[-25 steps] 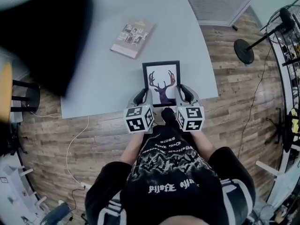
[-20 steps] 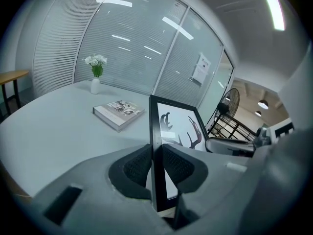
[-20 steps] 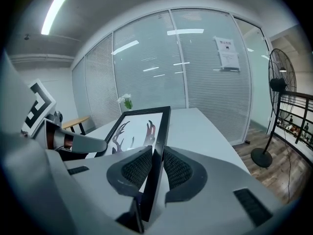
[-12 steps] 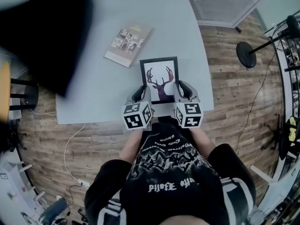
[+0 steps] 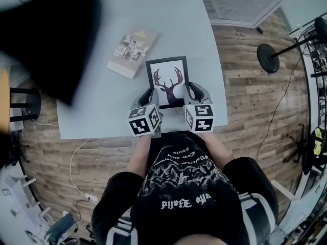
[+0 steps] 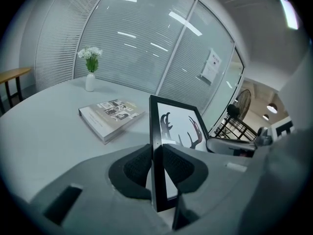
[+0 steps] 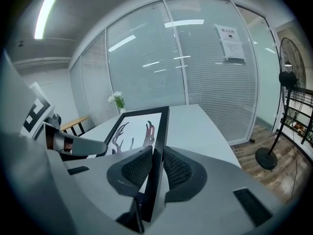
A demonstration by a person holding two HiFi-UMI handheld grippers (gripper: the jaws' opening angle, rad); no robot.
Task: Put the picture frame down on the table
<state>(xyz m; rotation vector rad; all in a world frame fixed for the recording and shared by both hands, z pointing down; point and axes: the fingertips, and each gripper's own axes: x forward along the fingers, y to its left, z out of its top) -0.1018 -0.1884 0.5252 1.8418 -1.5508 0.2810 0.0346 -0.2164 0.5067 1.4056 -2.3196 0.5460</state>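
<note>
Moved since earlier: picture frame [image 5: 167,81] had slid up and left in the head view, further in over the table [image 5: 97,111] and closer to the book [image 5: 133,51]. Both grippers went along with it.
Left gripper [image 5: 148,97]: jaws clamped tight on the frame's left edge near its bottom corner, pads pressed on both faces, no gap to be seen.
Right gripper [image 5: 192,93]: same deal on the right edge, jaws pinched shut on the black moulding.
Where the frame was: centre of the head view, deer print facing up, lying fairly flat between the two grippers with its top end pointing away from the person. Just right of the book, not touching it.
Contact with table: honestly couldn't tell. It sat low over the surface, but no view showed the underside meeting the top.
Done so far: frame carried in and lined up over open tabletop, I'd say.
Left to do: probably the last bit of lowering, then letting go on both sides and backing the grippers out.
Background stuff: vase of flowers [image 6: 90,65] at the far end of the table, well clear.
</note>
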